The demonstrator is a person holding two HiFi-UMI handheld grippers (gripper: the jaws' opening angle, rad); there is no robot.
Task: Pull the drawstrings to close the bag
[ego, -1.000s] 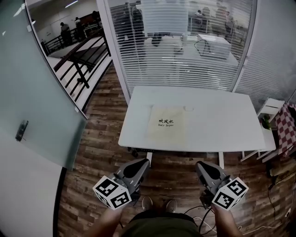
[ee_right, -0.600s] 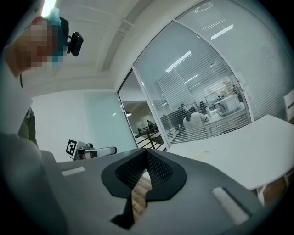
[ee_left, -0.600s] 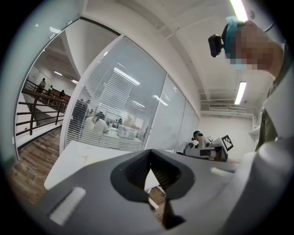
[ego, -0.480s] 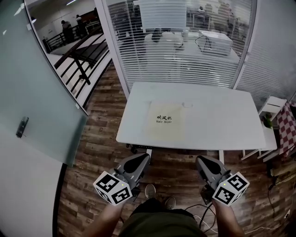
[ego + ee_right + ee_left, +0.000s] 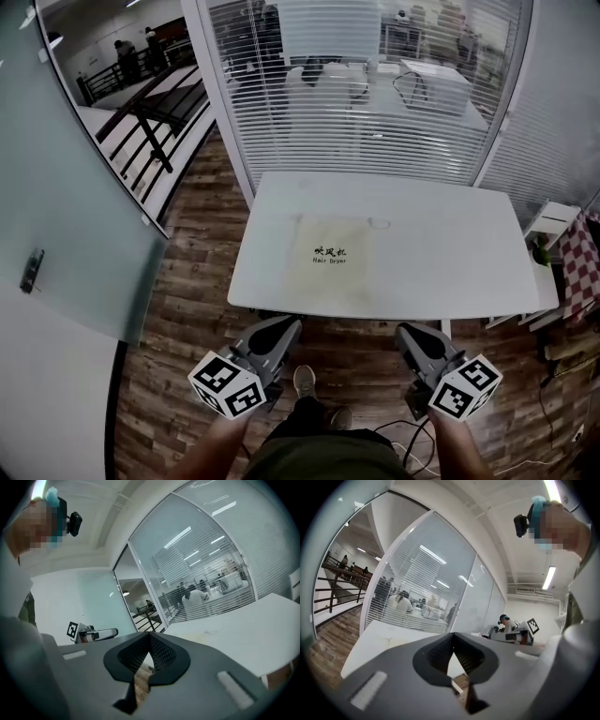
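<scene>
Cream drawstring bag (image 5: 333,255) is lying flat by the near edge of the white tabletop (image 5: 459,244), left of centre, cord loop (image 5: 378,223) showing at its far right corner. Left gripper (image 5: 287,324) and right gripper (image 5: 405,330) are hovering short of that edge, jaws together, empty. Probably approaching: open both, grab cords at the mouth, pull evenly.

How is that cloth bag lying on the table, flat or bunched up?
Flat and spread: the bag lies print-up on the white table, its top edge straight, not gathered.
</scene>
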